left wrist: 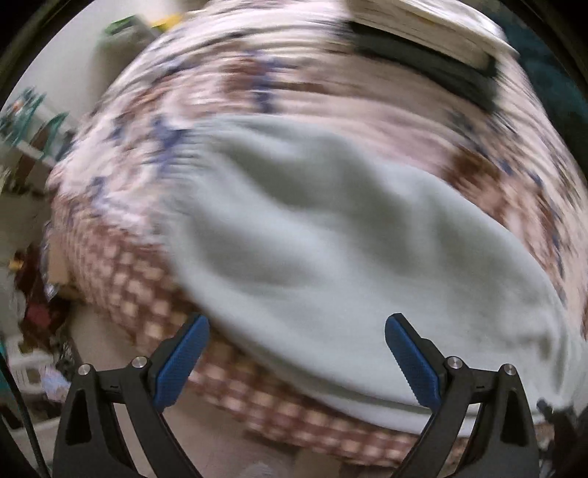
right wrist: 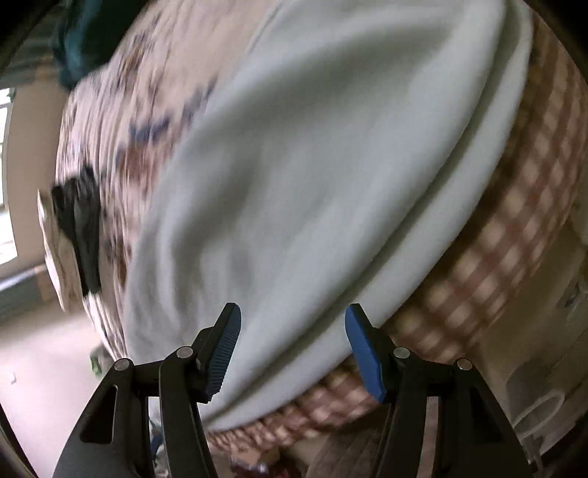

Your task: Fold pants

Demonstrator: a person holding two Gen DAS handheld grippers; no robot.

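Observation:
The pale mint-grey pants (left wrist: 330,235) lie spread on a patterned bed cover (left wrist: 257,84), blurred by motion. In the right wrist view the pants (right wrist: 294,165) show a doubled layer along their right edge, near the bed's side. My left gripper (left wrist: 296,325) hangs above the pants' near edge, pointing down, its blue pads wide apart with nothing between them. My right gripper (right wrist: 292,312) is also open above the pants' lower edge, and its blue pads touch no cloth.
A brown-and-cream checked sheet (left wrist: 147,294) wraps the bed's side below the pants. A folded dark garment (left wrist: 433,62) with a pale folded cloth (left wrist: 441,22) on it lies at the far part of the bed. Cluttered floor and shelves (left wrist: 33,121) stand beyond the bed's left edge.

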